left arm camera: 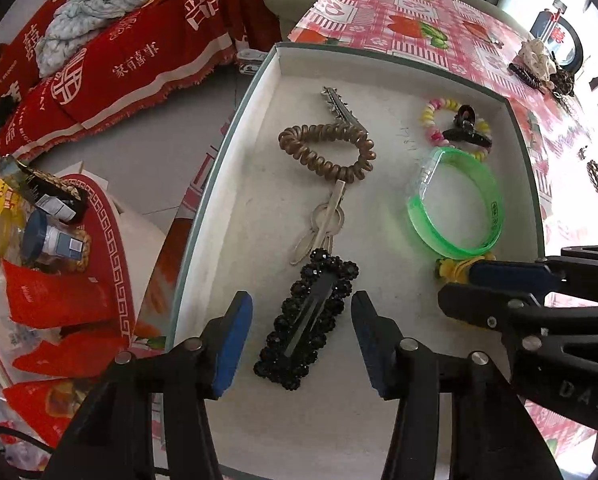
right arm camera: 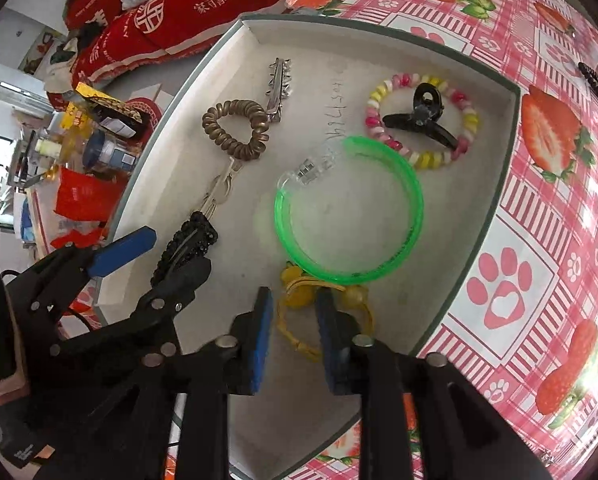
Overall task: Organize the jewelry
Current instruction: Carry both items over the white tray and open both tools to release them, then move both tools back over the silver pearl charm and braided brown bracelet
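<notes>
A white shallow box [left arm camera: 235, 184] [right arm camera: 491, 128] holds the jewelry. In it lie a black beaded hair clip [left arm camera: 309, 322] [right arm camera: 187, 246], a brown coil hair tie [left arm camera: 327, 150] [right arm camera: 235, 130], silver clips [left arm camera: 341, 108], a green bangle [left arm camera: 459, 200] [right arm camera: 351, 208], a coloured bead bracelet [right arm camera: 423, 120] with a black claw clip [right arm camera: 423, 120] on it, and a yellow cord bracelet [right arm camera: 303, 300]. My left gripper [left arm camera: 302, 344] is open, its fingers either side of the black beaded clip. My right gripper [right arm camera: 291, 330] [left arm camera: 455, 280] is partly open around the yellow bracelet.
The box sits on a pink strawberry-print tablecloth [right arm camera: 539, 240]. More hair ties and a scrunchie [left arm camera: 539, 60] lie on the far table. A cluttered low table with jars and red packets [left arm camera: 51, 248] stands left, and a red-covered sofa [left arm camera: 119, 48] behind.
</notes>
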Tool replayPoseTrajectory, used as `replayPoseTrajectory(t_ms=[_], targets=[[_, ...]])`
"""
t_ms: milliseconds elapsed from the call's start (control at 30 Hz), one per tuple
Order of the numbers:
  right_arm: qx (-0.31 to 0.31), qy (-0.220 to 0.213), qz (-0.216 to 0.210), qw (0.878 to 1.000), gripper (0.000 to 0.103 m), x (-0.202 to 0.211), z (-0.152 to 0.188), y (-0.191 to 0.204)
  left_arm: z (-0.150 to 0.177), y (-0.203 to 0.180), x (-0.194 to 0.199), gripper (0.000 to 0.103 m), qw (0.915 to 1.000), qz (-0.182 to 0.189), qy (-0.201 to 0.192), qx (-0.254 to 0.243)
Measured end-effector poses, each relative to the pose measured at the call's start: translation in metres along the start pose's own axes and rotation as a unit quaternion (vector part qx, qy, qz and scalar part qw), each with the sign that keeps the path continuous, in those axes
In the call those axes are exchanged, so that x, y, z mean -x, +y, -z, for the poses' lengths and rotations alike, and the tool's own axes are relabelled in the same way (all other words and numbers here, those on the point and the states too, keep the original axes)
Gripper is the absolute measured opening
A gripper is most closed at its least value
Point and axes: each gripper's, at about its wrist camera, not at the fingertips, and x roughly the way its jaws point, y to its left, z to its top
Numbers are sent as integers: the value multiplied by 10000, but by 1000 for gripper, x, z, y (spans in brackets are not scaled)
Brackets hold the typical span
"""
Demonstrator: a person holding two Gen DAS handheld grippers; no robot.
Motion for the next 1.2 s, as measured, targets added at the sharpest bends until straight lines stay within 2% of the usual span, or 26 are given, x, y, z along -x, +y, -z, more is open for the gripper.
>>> replayPoseTrajectory(t_ms=[200,333,433,467,500,533,633,833,900,933,967,1200], targets=[[-117,-180,-118,9997,37,18,1,-6,0,3,10,58,10000,21,-26,50],[-253,-381,-281,9986,48,35,-1,-9,0,2,18,58,9999,-1,-62,84],[-329,-578,-335,9972,50,51,0,-11,1,0,22,60,9999,26,-81,81],[-374,-659,-347,9965,54,58,1,-14,0,-2,24,68,9999,19,-92,58],[-420,-717,-345,9959,56,63,3,-16,0,-3,26,92,9999,-2,-117,51],[-490,-773,-334,9952,59,69,7,-21,-1,-6,31,102,9997,-31,-222,51],[-757,-882,-250,9929,59,84,21,-42,-2,-21,41,102,9995,-39,-299,-104],[-1531,-1005,111,9830,61,115,61,-119,-9,-71,59,102,9980,72,-434,-464],[-1733,-1024,244,9792,68,123,72,-145,-13,-92,66,102,9974,180,-475,-511],[-1872,-1023,329,9764,76,129,80,-162,-16,-103,69,102,9971,244,-488,-530],[-1961,-1036,375,9744,78,134,85,-176,-18,-116,72,102,9967,315,-491,-567],[-2435,-1145,795,9598,78,163,104,-263,-18,-198,77,102,9934,635,-355,-890]])
